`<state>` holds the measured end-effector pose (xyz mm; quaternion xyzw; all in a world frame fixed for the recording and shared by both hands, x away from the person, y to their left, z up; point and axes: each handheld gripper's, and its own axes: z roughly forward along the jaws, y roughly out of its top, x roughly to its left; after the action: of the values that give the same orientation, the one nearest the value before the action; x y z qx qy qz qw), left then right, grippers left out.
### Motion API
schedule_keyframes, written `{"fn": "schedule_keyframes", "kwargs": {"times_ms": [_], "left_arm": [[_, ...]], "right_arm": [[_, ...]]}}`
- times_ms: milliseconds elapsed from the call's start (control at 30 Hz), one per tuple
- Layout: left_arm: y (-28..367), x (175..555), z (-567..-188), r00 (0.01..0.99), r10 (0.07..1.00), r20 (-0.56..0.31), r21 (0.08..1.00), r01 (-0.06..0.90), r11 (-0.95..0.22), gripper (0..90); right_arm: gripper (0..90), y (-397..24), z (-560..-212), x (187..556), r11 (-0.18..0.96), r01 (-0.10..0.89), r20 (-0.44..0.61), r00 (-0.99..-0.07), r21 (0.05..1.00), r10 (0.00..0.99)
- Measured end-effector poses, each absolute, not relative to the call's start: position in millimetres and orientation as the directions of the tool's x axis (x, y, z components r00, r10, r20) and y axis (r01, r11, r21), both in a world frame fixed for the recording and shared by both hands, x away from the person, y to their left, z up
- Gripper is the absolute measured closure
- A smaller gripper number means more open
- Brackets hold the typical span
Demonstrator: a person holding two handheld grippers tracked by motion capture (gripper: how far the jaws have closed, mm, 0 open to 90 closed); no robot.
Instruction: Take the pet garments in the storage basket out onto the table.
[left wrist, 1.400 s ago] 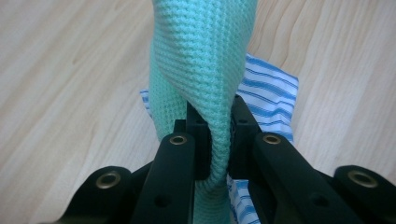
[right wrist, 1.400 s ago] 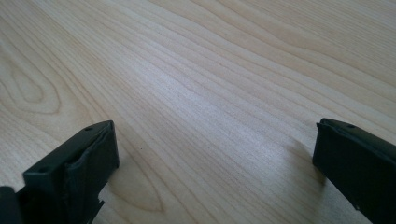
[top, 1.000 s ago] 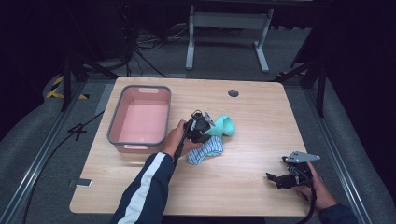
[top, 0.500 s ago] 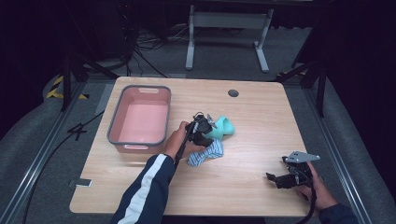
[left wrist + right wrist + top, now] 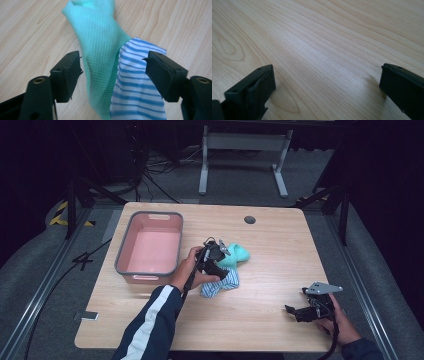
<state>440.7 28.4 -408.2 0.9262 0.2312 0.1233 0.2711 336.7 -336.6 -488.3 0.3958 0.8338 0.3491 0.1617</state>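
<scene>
Lying between parted jaws: green cloth (image 5: 100,50)

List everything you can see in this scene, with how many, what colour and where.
Table: one, light wood, centre.
Bin: one, pink with grey rim, table's left part.
Mint cloth: one, mint green, mid-table.
Striped cloth: one, blue and white, overlapping the mint cloth's near side.
Round cap: one, dark, far table edge.
Metal stand: one, grey, floor behind the table.
Left gripper: one, black, over both cloths; jaws have just been opening, cloth lies between them unpinched.
Right gripper: one, black, jaws open on bare wood, near right corner.
</scene>
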Motion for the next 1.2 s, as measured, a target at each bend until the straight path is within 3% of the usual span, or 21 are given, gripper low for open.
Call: {"fn": "schedule_keyframes", "kwargs": {"times_ms": [233, 1200], "left_arm": [[37, 431, -396, 0.882, 0.46, 0.106, 0.584, 0.319, -0.746, 27.2], [79, 375, -396, 0.903, 0.372, 0.215, 0.499, 0.226, -0.837, 20.6]], "right_arm": [[0.7, -337, -488, 337, 0.443, 0.547, 0.007, -0.634, 0.71, 0.773], [0.7, -337, -488, 337, 0.443, 0.547, 0.007, -0.634, 0.71, 0.773]]}}
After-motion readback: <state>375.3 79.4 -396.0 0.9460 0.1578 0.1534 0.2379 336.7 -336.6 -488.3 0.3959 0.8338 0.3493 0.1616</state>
